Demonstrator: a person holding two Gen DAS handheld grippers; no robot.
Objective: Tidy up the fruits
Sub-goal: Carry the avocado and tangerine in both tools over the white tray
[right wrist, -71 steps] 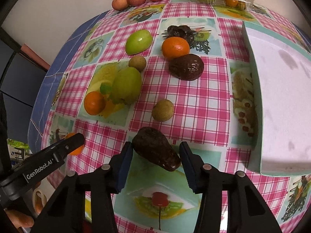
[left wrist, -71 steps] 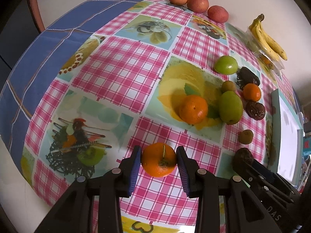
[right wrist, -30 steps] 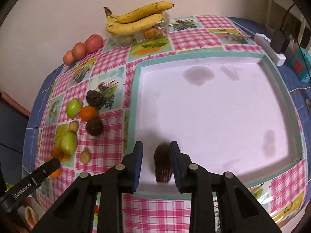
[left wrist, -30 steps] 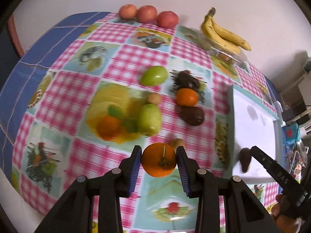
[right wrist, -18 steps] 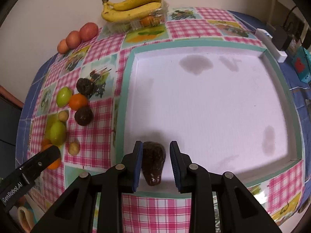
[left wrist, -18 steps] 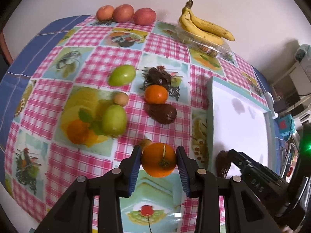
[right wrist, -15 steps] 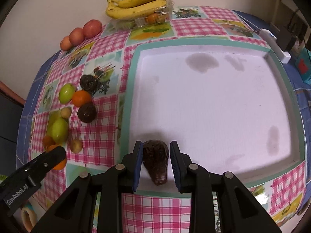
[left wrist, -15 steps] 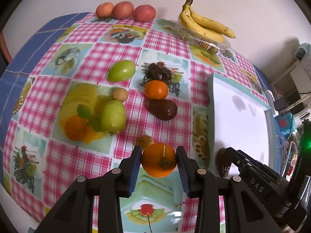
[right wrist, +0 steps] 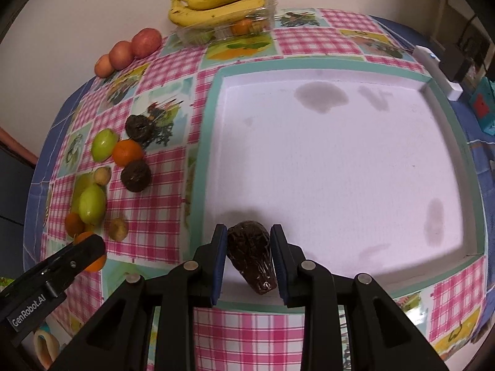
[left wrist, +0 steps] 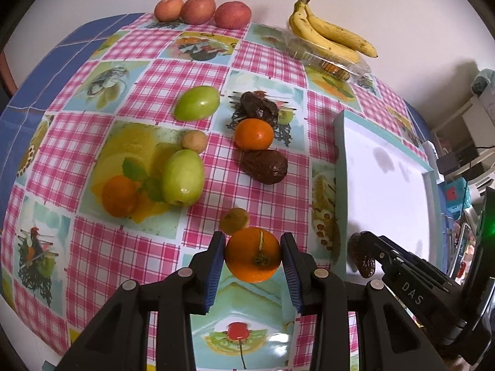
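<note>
The right gripper (right wrist: 247,255) holds a dark, wrinkled avocado (right wrist: 252,255) between its two pads, just above the near left corner of the white tray (right wrist: 340,160). The avocado's thick end points far and its narrow end points near, toward the camera. The left gripper (left wrist: 252,259) is closed on an orange (left wrist: 253,255) and hangs over the checked tablecloth (left wrist: 130,247), to the left of the tray. The other fruits lie on the cloth left of the tray: two green ones, two more oranges, two small brown ones and two dark ones. Bananas and three red fruits sit at the far edge.

The step in hand seems to be to set the avocado down inside the tray. To do it well, lower the right gripper until the fruit rests on the tray floor, and only then open the pads, slowly, so that it does not roll. It is better to place it a little farther in, away from the near rim, because the narrow end lies close to that rim. From this view I cannot tell if the avocado already touches the floor or is a little above it. The orange can wait in the left gripper and then go beside the avocado, with room kept for the other fruits.
</note>
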